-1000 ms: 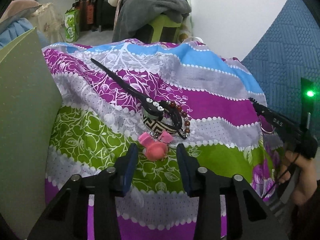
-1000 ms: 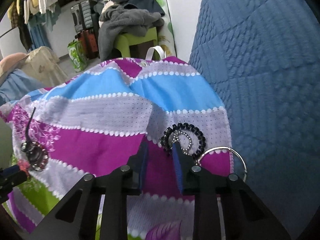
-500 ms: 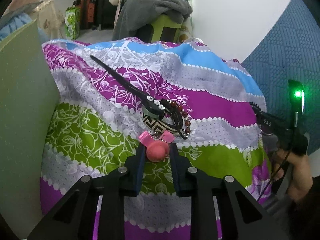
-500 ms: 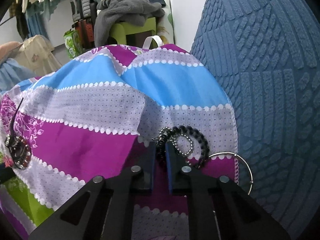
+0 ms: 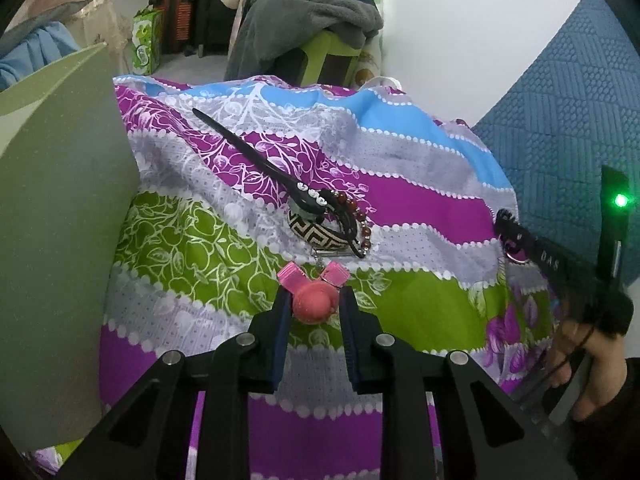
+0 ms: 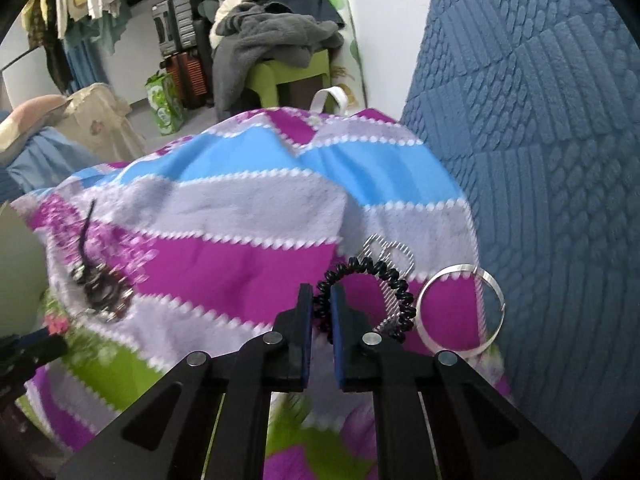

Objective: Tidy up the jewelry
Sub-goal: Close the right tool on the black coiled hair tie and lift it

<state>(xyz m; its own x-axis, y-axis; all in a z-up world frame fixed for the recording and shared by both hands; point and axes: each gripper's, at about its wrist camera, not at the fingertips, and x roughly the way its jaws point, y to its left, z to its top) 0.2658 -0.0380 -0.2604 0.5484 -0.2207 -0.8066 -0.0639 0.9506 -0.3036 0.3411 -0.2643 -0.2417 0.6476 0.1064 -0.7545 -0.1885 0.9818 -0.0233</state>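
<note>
My left gripper (image 5: pixel 314 308) is shut on a pink hair clip (image 5: pixel 313 297) with a round ball and two ribbon ears, held just above the striped cloth (image 5: pixel 400 196). Beyond it lie a black hair stick (image 5: pixel 256 160), a patterned bangle (image 5: pixel 316 234) and a red bead bracelet (image 5: pixel 360 220) in a heap. My right gripper (image 6: pixel 321 300) is shut on a black spiral hair tie (image 6: pixel 372 276) and lifts it off the cloth (image 6: pixel 248 208). A silver beaded ring (image 6: pixel 390 250) and a large silver hoop (image 6: pixel 460 312) lie beside it.
A green board (image 5: pixel 60 220) stands at the left of the cloth. A blue quilted headboard (image 6: pixel 540 140) borders the right. A green stool piled with grey clothes (image 6: pixel 276 40) and suitcases stand behind. The right gripper (image 5: pixel 532 248) shows in the left wrist view.
Both grippers closed: the left on the pink hair clip, the right on the black spiral hair tie. Both items have since been lifted off the cloth.
</note>
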